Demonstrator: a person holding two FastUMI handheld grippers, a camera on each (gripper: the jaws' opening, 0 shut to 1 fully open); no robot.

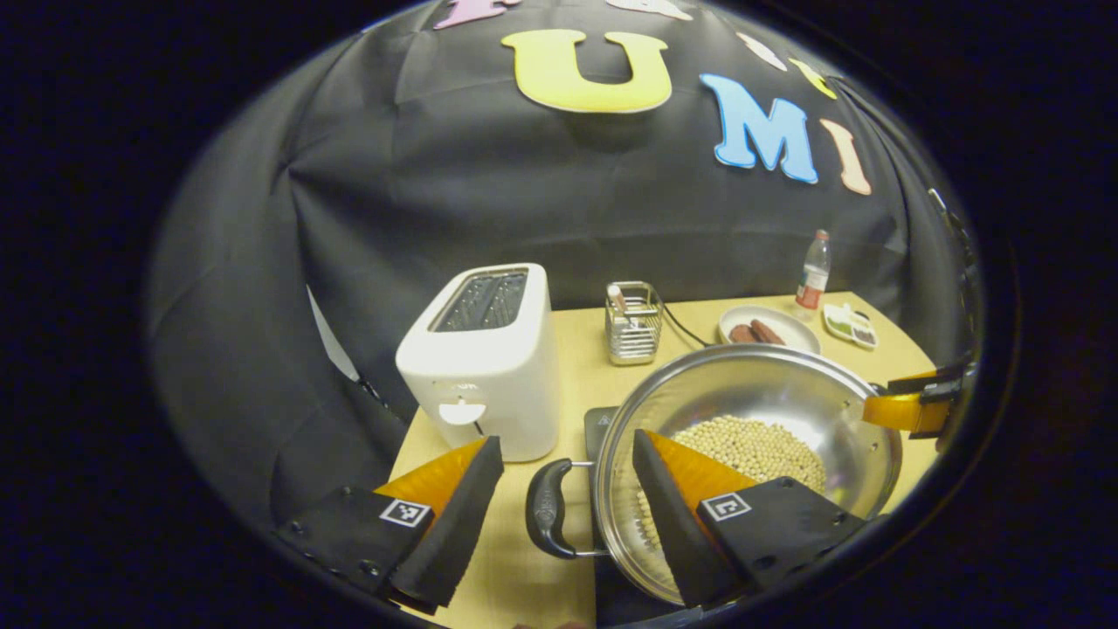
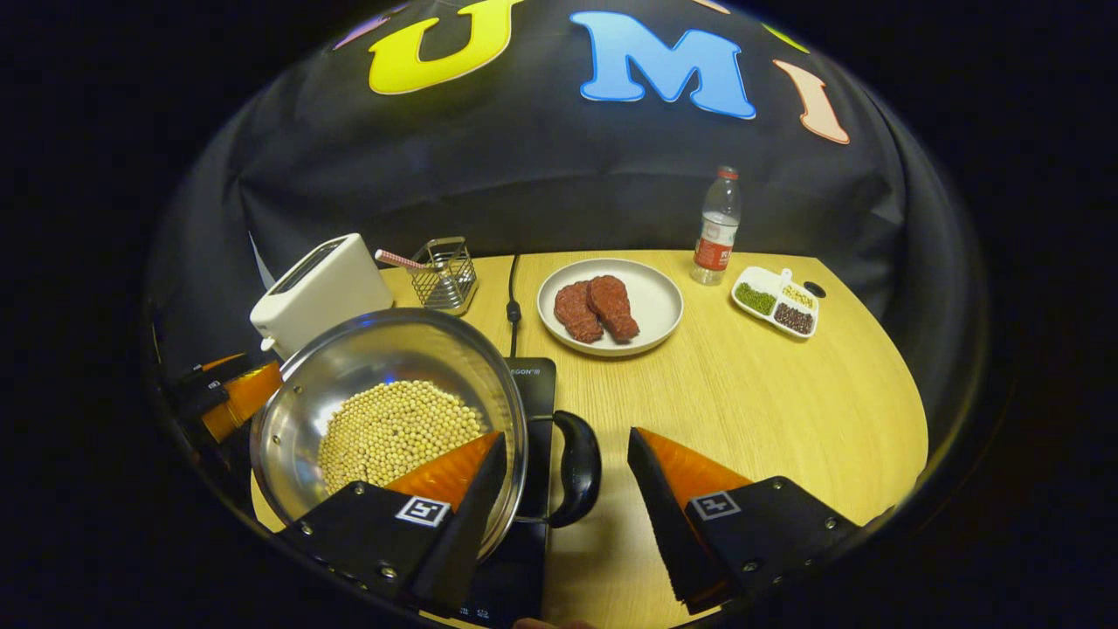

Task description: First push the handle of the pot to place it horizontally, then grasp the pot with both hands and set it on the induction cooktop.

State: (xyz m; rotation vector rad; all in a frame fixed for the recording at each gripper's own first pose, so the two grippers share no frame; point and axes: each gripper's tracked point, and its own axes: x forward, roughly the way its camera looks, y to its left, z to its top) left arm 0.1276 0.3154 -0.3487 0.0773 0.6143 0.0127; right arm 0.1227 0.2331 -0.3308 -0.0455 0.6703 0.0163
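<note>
Steel pot [image 1: 751, 411] of beans on cooktop [image 2: 533, 384], both grippers' fingers apart astride its black handles [image 1: 550, 507].

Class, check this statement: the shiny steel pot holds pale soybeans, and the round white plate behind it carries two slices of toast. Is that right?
Not quite. The shiny steel pot does hold pale soybeans, but the round white plate carries two pieces of reddish-brown meat, not toast. The right gripper view shows this clearly.
</note>
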